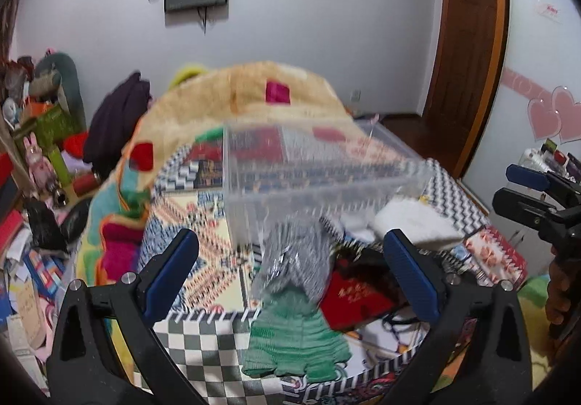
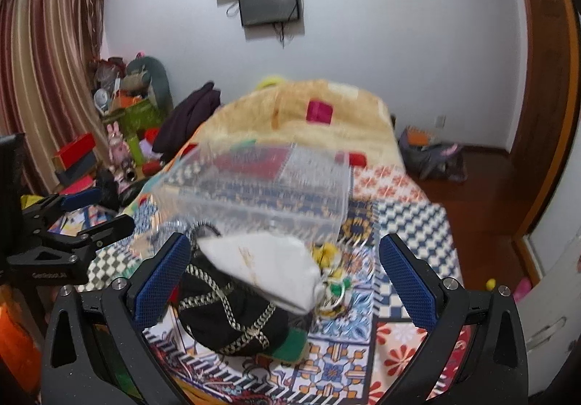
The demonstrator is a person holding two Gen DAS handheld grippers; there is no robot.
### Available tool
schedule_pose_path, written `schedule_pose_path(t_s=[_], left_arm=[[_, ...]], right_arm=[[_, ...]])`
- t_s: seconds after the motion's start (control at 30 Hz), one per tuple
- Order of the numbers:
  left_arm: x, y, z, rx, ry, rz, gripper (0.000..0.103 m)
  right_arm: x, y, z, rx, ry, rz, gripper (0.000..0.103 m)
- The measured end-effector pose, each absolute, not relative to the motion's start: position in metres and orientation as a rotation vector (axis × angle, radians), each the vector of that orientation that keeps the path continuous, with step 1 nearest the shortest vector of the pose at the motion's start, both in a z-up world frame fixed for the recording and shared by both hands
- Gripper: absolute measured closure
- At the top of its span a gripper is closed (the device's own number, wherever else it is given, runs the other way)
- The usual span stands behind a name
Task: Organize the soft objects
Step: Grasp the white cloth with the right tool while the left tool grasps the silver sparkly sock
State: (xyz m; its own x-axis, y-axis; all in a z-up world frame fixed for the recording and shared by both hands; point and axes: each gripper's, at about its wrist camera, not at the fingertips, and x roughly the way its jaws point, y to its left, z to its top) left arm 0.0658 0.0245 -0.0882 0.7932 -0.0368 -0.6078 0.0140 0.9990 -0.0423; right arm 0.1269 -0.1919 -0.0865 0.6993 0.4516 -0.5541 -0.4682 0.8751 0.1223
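Soft items lie on the patterned bed in front of a clear plastic box (image 1: 319,165). In the left wrist view a green knit piece (image 1: 294,336) lies below a grey knit piece (image 1: 297,260), with a red cloth (image 1: 356,296) and a white pouch (image 1: 414,223) to the right. My left gripper (image 1: 290,267) is open above the green and grey pieces. In the right wrist view the white pouch (image 2: 268,267) lies over a black cap with a gold chain (image 2: 232,318), below the box (image 2: 254,183). My right gripper (image 2: 283,270) is open around the pouch, not touching it.
A beige fleece blanket (image 1: 254,93) is heaped behind the box. Cluttered boxes and toys (image 1: 43,151) stand left of the bed. A wooden door (image 1: 468,42) and wooden floor are at the right. The right gripper shows at the left view's right edge (image 1: 533,194).
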Motion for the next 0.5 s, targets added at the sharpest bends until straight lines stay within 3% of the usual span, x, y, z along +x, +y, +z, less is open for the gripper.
schedule_pose_path(t_s=[0.07, 0.17, 0.3, 0.5], left_arm=[[0.072, 0.028, -0.099, -0.047, 0.687, -0.029, 0.0], [0.082, 0.033, -0.111, -0.072, 0.731, -0.044, 0.014], [0.092, 0.039, -0.123, -0.104, 0.769, -0.055, 0.021], [0.104, 0.046, -0.138, -0.153, 0.81, -0.089, 0.04]], right_arm=[[0.13, -0.191, -0.094, -0.025, 0.641, 0.523, 0.003], [0.135, -0.185, -0.104, -0.034, 0.695, 0.545, 0.012], [0.144, -0.178, -0.115, -0.044, 0.751, 0.563, 0.021], [0.157, -0.164, -0.131, -0.069, 0.826, 0.602, 0.04]])
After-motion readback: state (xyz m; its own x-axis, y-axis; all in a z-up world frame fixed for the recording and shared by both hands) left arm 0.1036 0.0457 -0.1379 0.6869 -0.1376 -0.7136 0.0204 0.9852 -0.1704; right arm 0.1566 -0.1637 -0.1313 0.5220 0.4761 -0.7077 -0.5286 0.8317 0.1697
